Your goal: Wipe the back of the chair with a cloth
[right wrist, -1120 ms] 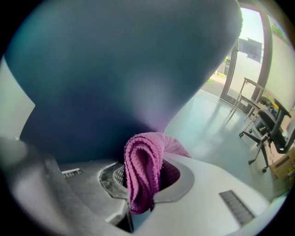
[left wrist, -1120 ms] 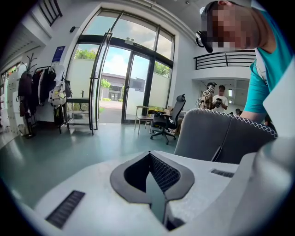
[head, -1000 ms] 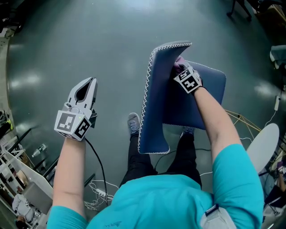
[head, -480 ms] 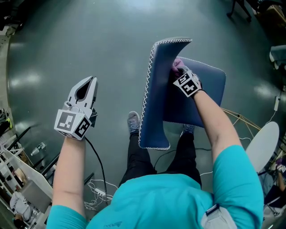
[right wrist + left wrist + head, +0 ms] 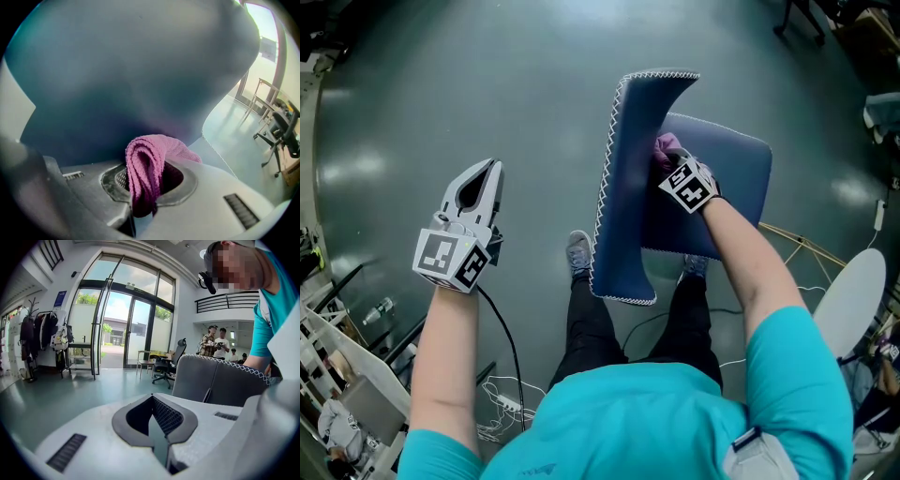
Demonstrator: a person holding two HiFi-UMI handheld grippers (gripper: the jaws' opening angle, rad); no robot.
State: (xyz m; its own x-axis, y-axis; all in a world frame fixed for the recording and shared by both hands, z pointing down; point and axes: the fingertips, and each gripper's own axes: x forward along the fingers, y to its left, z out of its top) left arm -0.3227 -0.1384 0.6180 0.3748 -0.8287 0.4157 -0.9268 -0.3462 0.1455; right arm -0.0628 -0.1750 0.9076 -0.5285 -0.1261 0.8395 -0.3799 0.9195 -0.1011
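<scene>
I'm dragging my right fingers [image 5: 206, 192], clamped on the pink cloth [image 5: 143, 171], down the chair back [image 5: 623, 197] from its top edge; wipe progressing. Left fingers [image 5: 494, 187] idling together, empty.

- We can read no word, number or brand in any of the views.
- The cube on the left gripper [image 5: 490, 169] carries black-and-white square markers [image 5: 441, 255]. They are block patterns, not letters or digits.
- The cube on the right gripper [image 5: 667, 157] shows a square marker [image 5: 689, 186] of the same kind, also without any characters.
- In the left gripper view we see a blue sign [image 5: 60, 298] on the wall [image 5: 44, 284] beside the glass doors [image 5: 126, 333]. Its print is too small for us to make out.
- In the head view we see a small dark print low on the teal shirt [image 5: 656, 422], too faint to read.
</scene>
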